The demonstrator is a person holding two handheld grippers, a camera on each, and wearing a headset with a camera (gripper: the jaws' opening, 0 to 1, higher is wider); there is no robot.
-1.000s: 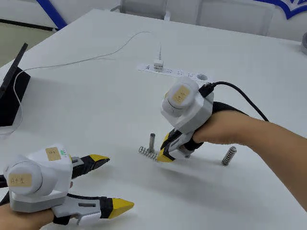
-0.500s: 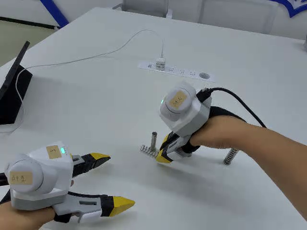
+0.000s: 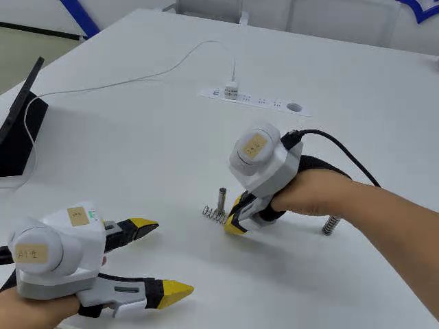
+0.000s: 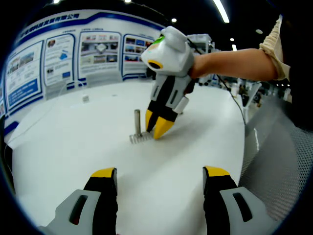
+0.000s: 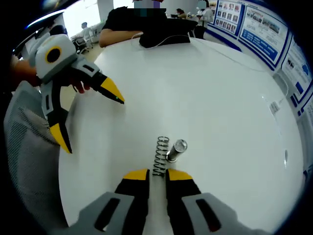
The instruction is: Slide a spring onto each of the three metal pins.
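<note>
Right claw [image 3: 233, 227] barely shifted — pinching one spring [image 3: 213, 214]; second spring [image 3: 330, 224], one pin [image 3: 222, 199]

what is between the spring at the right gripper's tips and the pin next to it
Nothing visible. The spring lies flat on the table right beside the upright pin, its near end at the right gripper tips, and the pin's top is bare. The left gripper hangs open, well off to the side.

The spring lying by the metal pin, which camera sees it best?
The right gripper view: the spring lies close ahead of the right gripper, coils clear beside the pin. The head view shows the spring small, one end behind that gripper. The left gripper view shows it tiny and far off.
</note>
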